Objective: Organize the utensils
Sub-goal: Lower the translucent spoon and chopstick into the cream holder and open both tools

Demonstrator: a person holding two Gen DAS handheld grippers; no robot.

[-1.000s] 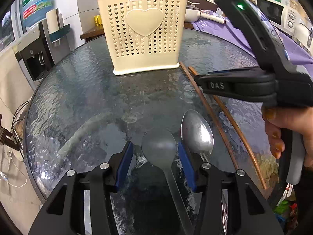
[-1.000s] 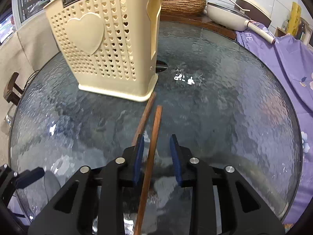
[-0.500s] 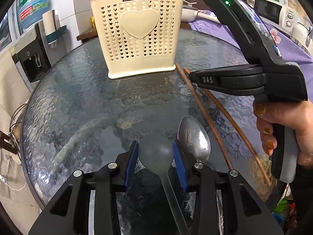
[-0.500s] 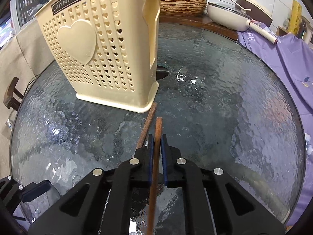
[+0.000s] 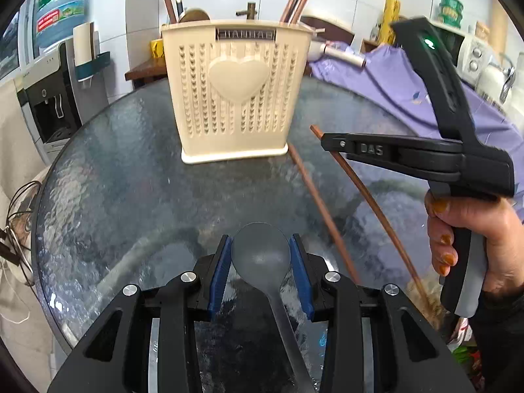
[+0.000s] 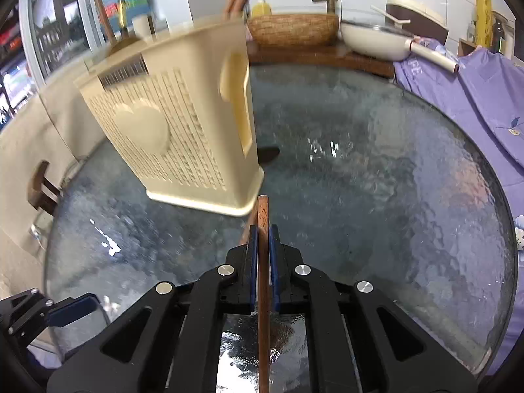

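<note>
Translucent grey plastic, the spoon (image 5: 262,255) sits with its round bowl between the blue pads (image 5: 218,275) of the left gripper (image 5: 261,273) in the left wrist view; both pads press on the bowl's edges, so the jaws grip it after closing in, and its slim handle runs back under the gripper out of the frame. Beyond it stands the cream holder (image 5: 235,91), a perforated plastic box with a raised heart on its front and a dark label at the rim, upright on the textured glass table (image 5: 114,180); brown chopsticks and other handles stick up out of its top. Near the holder's right corner one brown chopstick (image 5: 319,209) lies flat on the glass, running toward the camera. Just to its right a second chopstick (image 5: 373,203) is tilted, its far end raised off the table and caught in the black right gripper (image 5: 327,142), which a hand (image 5: 471,239) holds by the grip. In the right wrist view, blurred by motion, the right gripper (image 6: 261,255) has its blue pads clamped flat on that reddish-brown wooden chopstick (image 6: 263,262), which passes straight between them, its blunt end poking out just ahead of the tips. Its mate (image 6: 249,226) shows as a sliver just left of it, low on the glass. The holder (image 6: 183,131) looms at the left, tilted in the frame, an oval side handle facing the camera, near the held stick's end.
</note>
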